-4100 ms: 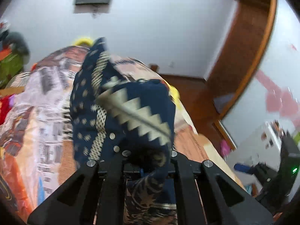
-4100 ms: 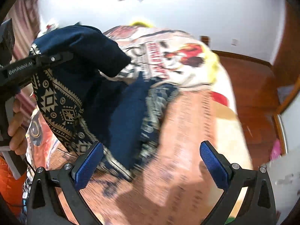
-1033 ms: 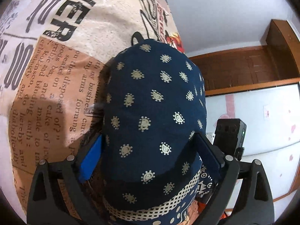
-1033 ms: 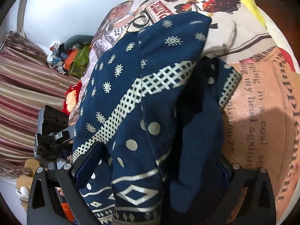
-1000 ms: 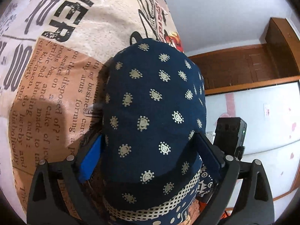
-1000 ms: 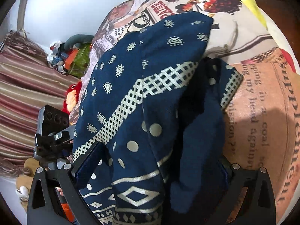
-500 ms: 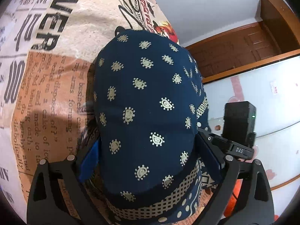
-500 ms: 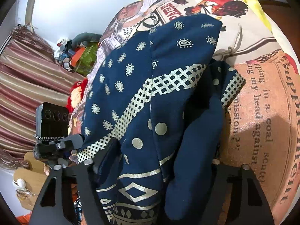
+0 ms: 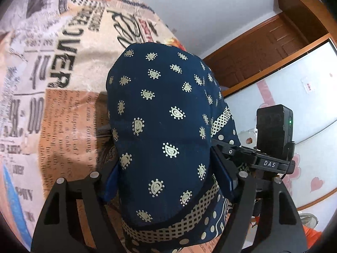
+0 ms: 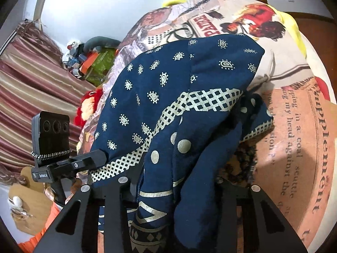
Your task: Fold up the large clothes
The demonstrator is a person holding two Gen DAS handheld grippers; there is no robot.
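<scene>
Navy cotton-like cloth with cream paisley print and a lattice band: the folded garment (image 9: 160,126), bunched into a thick soft bundle and lying between the jaws of both grippers at once, over the newspaper-print bedspread (image 9: 63,97). Left gripper (image 9: 168,181) straddling one end of the bundle, blue pads set against its flanks after just closing in, fabric bulging up and forward past them. Right gripper (image 10: 174,185) at the other end, jaws also just drawn in, clamped on several layers that spill down between and in front of them. Judged light, limp and non-slippery; nothing fragile, but layers likely to slide over one another and sag wherever unsupported, so best held at the two ends of the fold line with all layers caught together, not by the top sheet alone. A loose inner flap (image 10: 254,124) hanging to the right of the right jaws, likely to trail out of the fold. Beyond the jaws, only open bedspread. Far off to the left of the right jaws, a heap of toys and clothes (image 10: 88,61) by a striped curtain (image 10: 31,92); to the right of the left jaws, a wooden door (image 9: 263,50). Nothing in the way.
</scene>
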